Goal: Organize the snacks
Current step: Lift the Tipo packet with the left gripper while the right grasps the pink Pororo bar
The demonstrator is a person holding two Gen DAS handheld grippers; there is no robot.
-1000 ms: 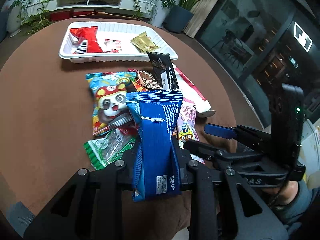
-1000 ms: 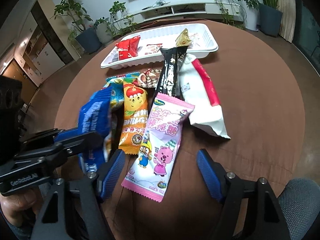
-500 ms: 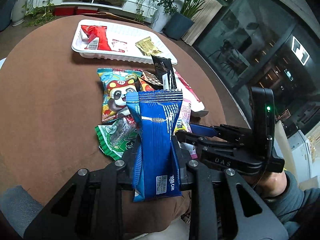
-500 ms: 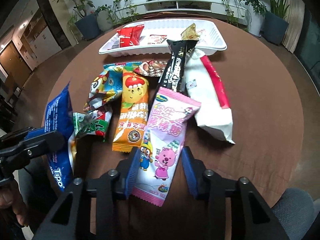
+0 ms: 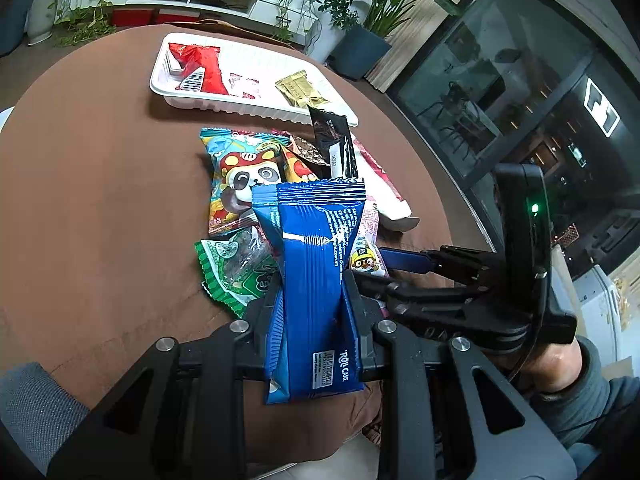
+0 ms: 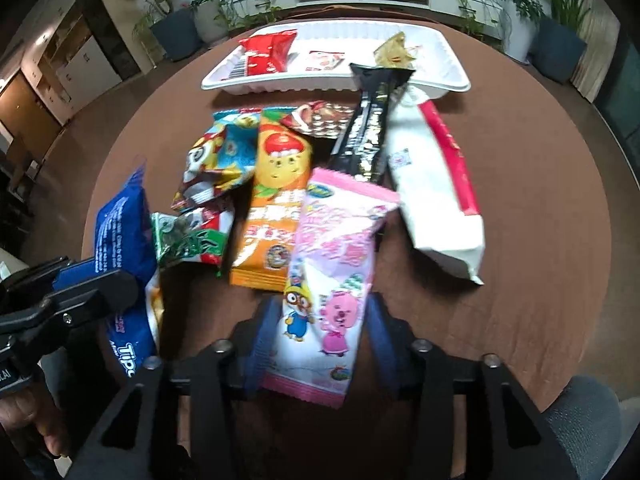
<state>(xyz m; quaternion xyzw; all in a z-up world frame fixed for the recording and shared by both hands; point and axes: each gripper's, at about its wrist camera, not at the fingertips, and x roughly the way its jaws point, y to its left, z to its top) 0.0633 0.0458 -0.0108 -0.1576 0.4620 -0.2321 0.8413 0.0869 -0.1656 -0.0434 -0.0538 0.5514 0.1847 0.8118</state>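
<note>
Two grippers work over a round brown table. The left gripper has its jaws clamped on a blue cake packet, held upright and lifted off the table; the packet is glossy, with crimped ends, white lettering and a barcode label near its lower end. The right gripper has its blue-padded jaws pressed against both sides of a pink packet, gripping its lower end. That packet is pink and white with a cartoon penguin and a pink animal printed on it, and its upper end lies over the pile.

Six more packets lie loose in the pile at the table's middle: one panda packet in blue and red, one orange packet with a cartoon face, one green packet with a clear window, one small brown checked packet, one long black packet, and one white packet with a red stripe. The black one leans on the rim of a white tray at the far side.

The tray holds three things: one red packet at its left, one small red-and-white packet in the middle, and one gold wrapper towards the right.
</note>
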